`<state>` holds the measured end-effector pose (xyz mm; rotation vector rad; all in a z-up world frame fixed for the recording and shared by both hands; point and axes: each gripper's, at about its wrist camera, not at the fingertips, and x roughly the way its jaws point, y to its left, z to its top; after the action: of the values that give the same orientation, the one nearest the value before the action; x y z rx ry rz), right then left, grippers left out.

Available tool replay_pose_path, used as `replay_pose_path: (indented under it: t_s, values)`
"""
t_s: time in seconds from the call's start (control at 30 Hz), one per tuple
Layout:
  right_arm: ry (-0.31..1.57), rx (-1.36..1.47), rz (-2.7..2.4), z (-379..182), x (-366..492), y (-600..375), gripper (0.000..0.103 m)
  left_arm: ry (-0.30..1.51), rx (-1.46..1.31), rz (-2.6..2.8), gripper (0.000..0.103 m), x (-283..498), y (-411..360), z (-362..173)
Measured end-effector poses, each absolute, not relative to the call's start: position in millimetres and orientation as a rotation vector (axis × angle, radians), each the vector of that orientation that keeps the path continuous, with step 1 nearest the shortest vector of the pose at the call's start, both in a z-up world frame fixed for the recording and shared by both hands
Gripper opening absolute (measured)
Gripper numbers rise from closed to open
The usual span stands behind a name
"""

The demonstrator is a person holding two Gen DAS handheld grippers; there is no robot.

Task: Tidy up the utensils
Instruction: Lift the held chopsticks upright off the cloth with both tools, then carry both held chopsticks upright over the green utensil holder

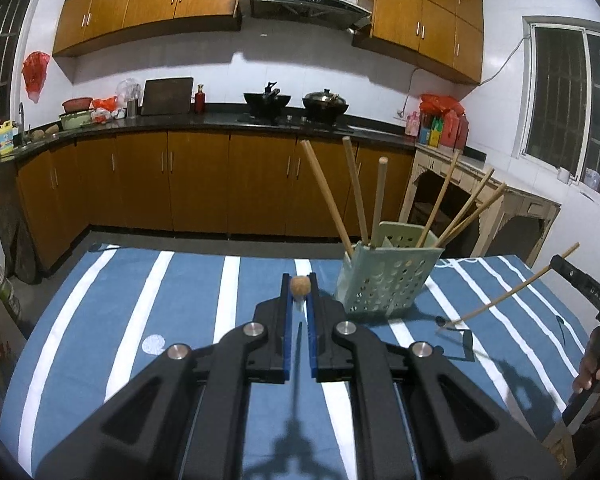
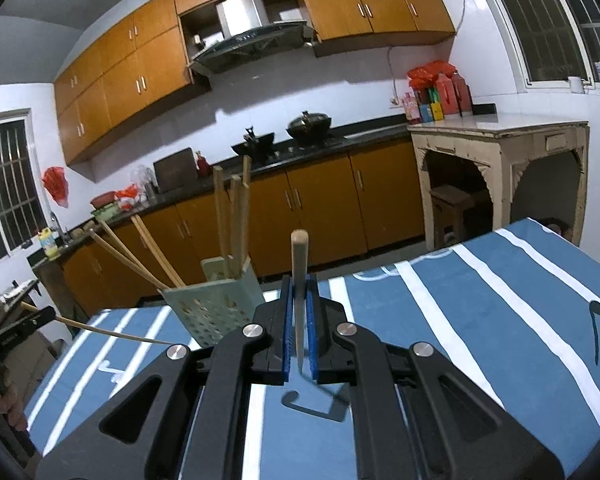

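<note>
Chopsticks held over the striped surface [image 1: 140, 280]

One chopstick [image 1: 300, 286] is clamped in the left claw [image 1: 300, 280], another chopstick [image 2: 299, 276] in the right claw [image 2: 299, 280]; more are stood in the green holder [image 1: 384, 276] nearby.

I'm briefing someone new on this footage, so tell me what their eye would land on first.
First, the green perforated utensil holder standing on the blue striped tablecloth, with wooden chopsticks fanning out of it. Next, each claw is shut on a chopstick of its own: the left claw shows its stick end-on, and the right claw holds its stick pointing up. Behind, orange kitchen cabinets line the wall.
</note>
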<state>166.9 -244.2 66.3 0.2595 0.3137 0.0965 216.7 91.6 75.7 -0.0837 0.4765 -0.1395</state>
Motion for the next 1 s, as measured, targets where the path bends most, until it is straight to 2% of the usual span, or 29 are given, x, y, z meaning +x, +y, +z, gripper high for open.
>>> replay_pose_path:
  t_s: [0.37,1.0]
  values:
    - [0.281,0.297,0.212,100.7,164.7,-231.3,0.007,0.445,-0.071,-0.212,0.007,205.7,77.8,106.4]
    - [0.049,0.237,0.279,181.6,183.6,-191.3,0.007,0.213,-0.089,-0.281,0.007,220.0,31.5,218.3]
